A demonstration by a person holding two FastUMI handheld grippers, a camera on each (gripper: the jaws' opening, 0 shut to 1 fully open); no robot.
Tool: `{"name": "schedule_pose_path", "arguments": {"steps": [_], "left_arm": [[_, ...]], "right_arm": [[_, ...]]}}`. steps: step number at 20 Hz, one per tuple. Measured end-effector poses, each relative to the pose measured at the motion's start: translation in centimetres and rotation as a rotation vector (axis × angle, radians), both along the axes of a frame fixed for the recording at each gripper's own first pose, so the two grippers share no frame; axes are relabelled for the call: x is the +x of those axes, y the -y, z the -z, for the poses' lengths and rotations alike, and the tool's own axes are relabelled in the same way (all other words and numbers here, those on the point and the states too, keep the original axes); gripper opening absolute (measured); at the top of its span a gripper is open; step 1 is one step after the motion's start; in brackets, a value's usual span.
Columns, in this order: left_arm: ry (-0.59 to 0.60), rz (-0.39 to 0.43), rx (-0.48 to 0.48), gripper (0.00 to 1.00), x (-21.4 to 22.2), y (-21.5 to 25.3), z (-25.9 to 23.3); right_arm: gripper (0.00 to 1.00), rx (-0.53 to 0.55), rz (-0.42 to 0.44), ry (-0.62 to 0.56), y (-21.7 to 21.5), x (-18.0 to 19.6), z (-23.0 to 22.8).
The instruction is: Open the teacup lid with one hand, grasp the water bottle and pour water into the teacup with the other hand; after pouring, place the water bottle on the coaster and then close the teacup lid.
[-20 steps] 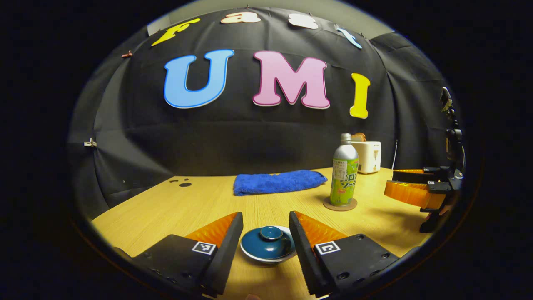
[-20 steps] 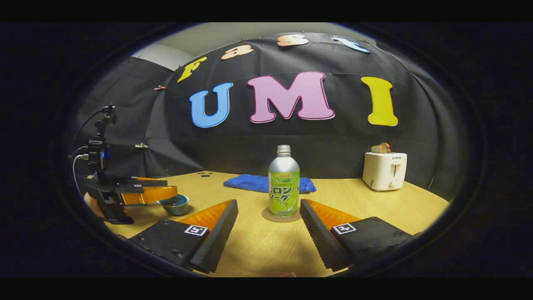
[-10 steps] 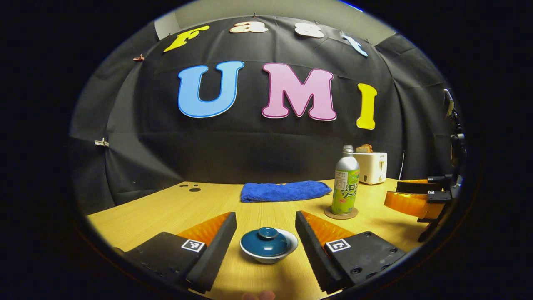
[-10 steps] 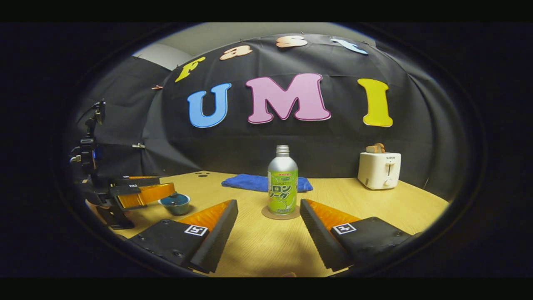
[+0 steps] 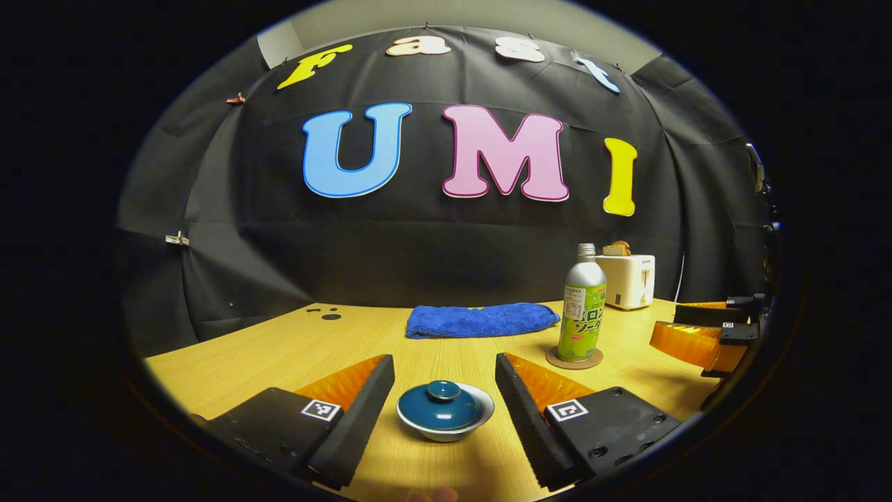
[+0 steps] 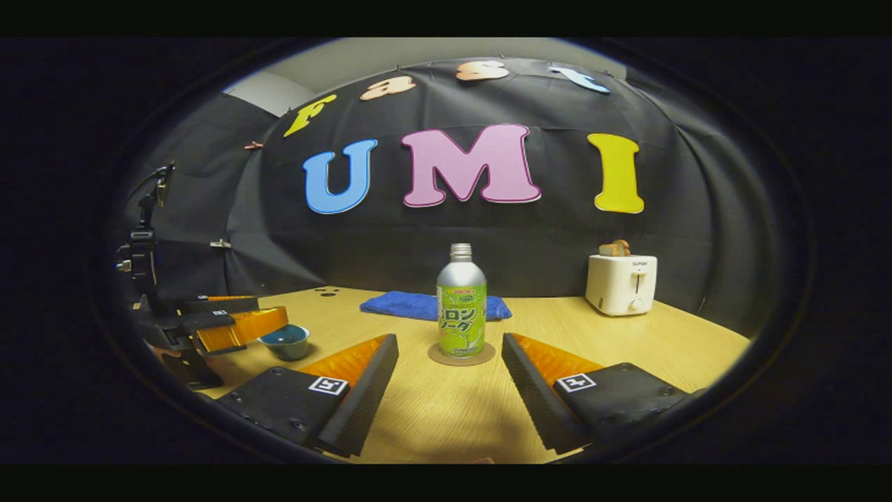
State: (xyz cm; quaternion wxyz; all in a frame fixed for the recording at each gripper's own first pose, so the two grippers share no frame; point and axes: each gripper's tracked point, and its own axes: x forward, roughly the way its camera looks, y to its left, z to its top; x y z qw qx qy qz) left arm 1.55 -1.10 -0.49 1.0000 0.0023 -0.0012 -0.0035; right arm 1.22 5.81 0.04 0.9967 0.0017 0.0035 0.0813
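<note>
A dark blue lidded teacup sits on the wooden table, its lid on, between the spread fingers of my left gripper, which is open and apart from it. The green and silver water bottle stands upright on a round brown coaster to the right. In the right gripper view the water bottle stands on the coaster just ahead of my open right gripper, and the teacup sits at the left beside the left gripper.
A folded blue towel lies toward the back of the table. A white toaster with bread in it stands at the back right. The right gripper hovers at the right edge of the left gripper view.
My left gripper has drawn back and levelled a little, so the teacup sits slightly farther ahead between its fingers. The right gripper has shifted slightly right. Neither has closed.
</note>
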Motion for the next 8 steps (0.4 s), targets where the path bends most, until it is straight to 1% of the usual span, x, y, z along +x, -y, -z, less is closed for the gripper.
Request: {"name": "schedule_pose_path", "arguments": {"steps": [3, 8], "left_arm": [[0.000, 0.000, 0.000, 0.92, 0.00, 0.01, -0.07], [0.000, 0.000, 0.000, 0.92, -0.01, 0.00, -0.01]], "right_arm": [[0.93, 0.001, -0.024, 0.000, -0.57, -0.25, 0.00], [0.93, 0.001, -0.027, -0.001, -0.56, -0.22, -0.03]]}}
